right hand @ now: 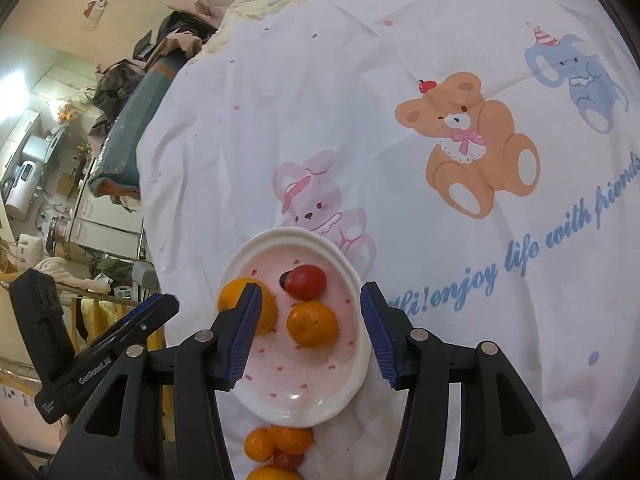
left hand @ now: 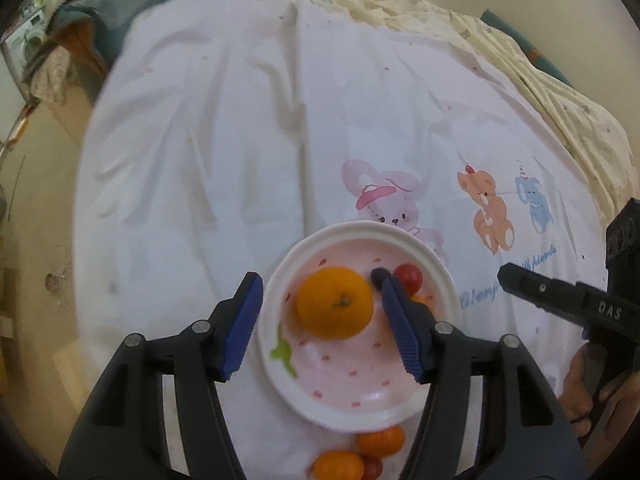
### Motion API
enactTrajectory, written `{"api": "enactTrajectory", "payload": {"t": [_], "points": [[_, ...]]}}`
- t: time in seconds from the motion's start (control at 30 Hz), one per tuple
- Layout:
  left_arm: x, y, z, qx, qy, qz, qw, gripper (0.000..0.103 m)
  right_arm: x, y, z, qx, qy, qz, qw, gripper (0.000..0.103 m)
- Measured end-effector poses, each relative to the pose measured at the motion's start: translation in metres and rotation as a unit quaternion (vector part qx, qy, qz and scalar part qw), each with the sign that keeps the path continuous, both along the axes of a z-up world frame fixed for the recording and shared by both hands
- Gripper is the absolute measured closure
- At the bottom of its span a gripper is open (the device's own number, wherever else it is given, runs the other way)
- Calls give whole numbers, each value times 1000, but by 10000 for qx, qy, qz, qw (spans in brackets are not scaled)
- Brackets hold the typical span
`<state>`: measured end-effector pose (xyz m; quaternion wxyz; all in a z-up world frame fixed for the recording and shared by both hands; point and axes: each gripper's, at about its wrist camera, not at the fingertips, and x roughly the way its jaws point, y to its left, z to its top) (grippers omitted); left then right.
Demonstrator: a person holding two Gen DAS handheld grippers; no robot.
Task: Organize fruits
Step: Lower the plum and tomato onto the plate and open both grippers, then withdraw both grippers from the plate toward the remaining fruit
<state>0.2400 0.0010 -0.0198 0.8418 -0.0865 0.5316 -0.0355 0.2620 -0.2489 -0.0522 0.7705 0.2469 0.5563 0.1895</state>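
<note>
Plainly, both grippers hang above a glossy pink plate [right hand: 352, 380] with a white scalloped rim and small red flecks, set on a crumpled white bedsheet [right hand: 280, 120] printed with a rabbit, a bear and an elephant. The left gripper [left hand: 320, 304] has its ribbed blue fingers [left hand: 240, 328] parted about halfway and empty, straddling a large dimpled mandarin [left hand: 335, 303] that lies on the plate with its stem scar turned up toward the camera; neither finger touches it. The right gripper [right hand: 310, 320] is likewise half open and holds nothing, its fingers [right hand: 380, 336] spanning a smaller mandarin [right hand: 313, 324].

At twelve o'clock of that smaller fruit sits a smooth red cherry tomato [right hand: 306, 281], touching a dark, round blueberry-like thing [right hand: 283, 279] on its nine o'clock side. The round fruits show no long axis (the tomato is only slightly oval, lying crosswise).

Only the right wrist view shows the smaller mandarin whole; the left view hides most of it behind a finger. Off the plate at six o'clock, a cluster of mandarins and cherry tomatoes [right hand: 280, 446] rests on the sheet. The left view alone catches a hand [left hand: 580, 392] gripping the right tool.
</note>
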Motion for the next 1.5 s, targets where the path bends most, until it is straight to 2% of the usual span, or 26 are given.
{"api": "enactTrajectory", "payload": {"t": [0.47, 0.6, 0.77, 0.83, 0.87, 0.93, 1.07, 1.13, 1.2, 1.3, 1.43, 1.5], "points": [[-85, 6, 14, 63, 42, 44, 10000, 45, -59, 6, 18, -109, -28, 108, 9999, 48], [-111, 13, 16, 190, -120, 152, 9996, 45, -78, 11, 17, -137, 29, 132, 9998, 48], [-138, 20, 14, 130, -160, 299, 9993, 45, -106, 21, 15, -372, 21, 255, 9990, 48], [-148, 22, 13, 121, -183, 362, 9991, 37, -116, 25, 13, -412, 29, 306, 9987, 41], [-154, 24, 12, 85, -211, 401, 9989, 26, -122, 27, 12, -442, 29, 339, 9984, 40], [-163, 25, 13, 71, -275, 448, 9986, 22, -133, 32, 11, -485, 26, 413, 9980, 39], [-174, 23, 10, -9, -245, 412, 9989, 21, -152, 44, 6, -563, 108, 610, 9965, 38], [-180, 22, 9, -67, -262, 395, 9989, 21, -159, 50, 2, -598, 183, 702, 9956, 31], [-183, 22, 8, -74, -287, 384, 9988, 21, -167, 59, -5, -669, 292, 838, 9938, 30], [-184, 26, 8, -172, -284, 483, 9983, 21, -176, 77, -16, -707, 494, 1140, 9897, 29], [-186, 32, 7, -205, -250, 651, 9974, 21, -179, 98, -30, -780, 711, 1391, 9846, 22], [-186, 35, 5, -213, -208, 714, 9970, 21, -178, 108, -40, -883, 824, 1498, 9813, 22]]}}
